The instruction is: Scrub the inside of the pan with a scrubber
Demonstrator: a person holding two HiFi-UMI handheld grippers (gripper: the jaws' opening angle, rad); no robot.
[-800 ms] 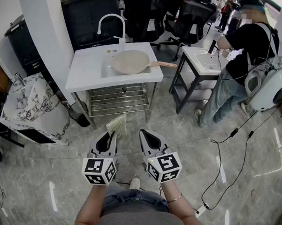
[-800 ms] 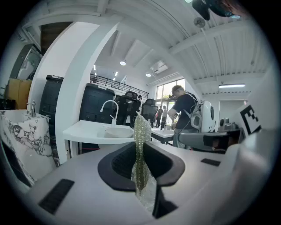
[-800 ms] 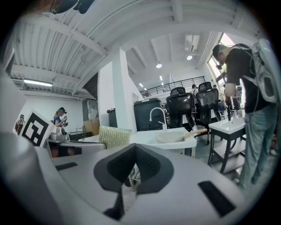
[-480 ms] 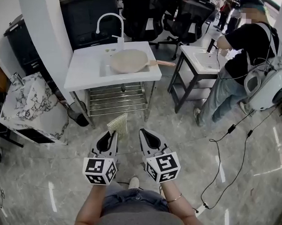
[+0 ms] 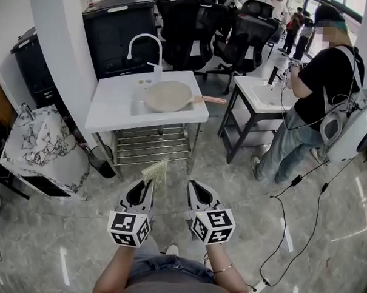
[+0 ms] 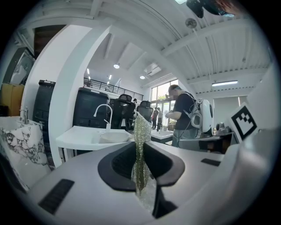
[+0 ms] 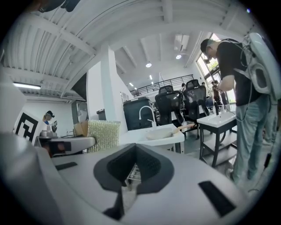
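Shows no scrubbing yet. Stands well apart from the white counter [image 5: 112, 103], with the tan pan [image 5: 169, 95] lying over its sink, handle to the right. Grips the scrubber [image 5: 155, 172], a thin glittery green sheet, upright in the left gripper [image 5: 142, 192], jaws clamped on its lower edge. Carries the right gripper [image 5: 198, 195] just beside, jaws drawn together on nothing. Holds both low before the body, pointing toward the counter. Leaves, apparently, everything: walking up, reaching the pan, scrubbing its inside.
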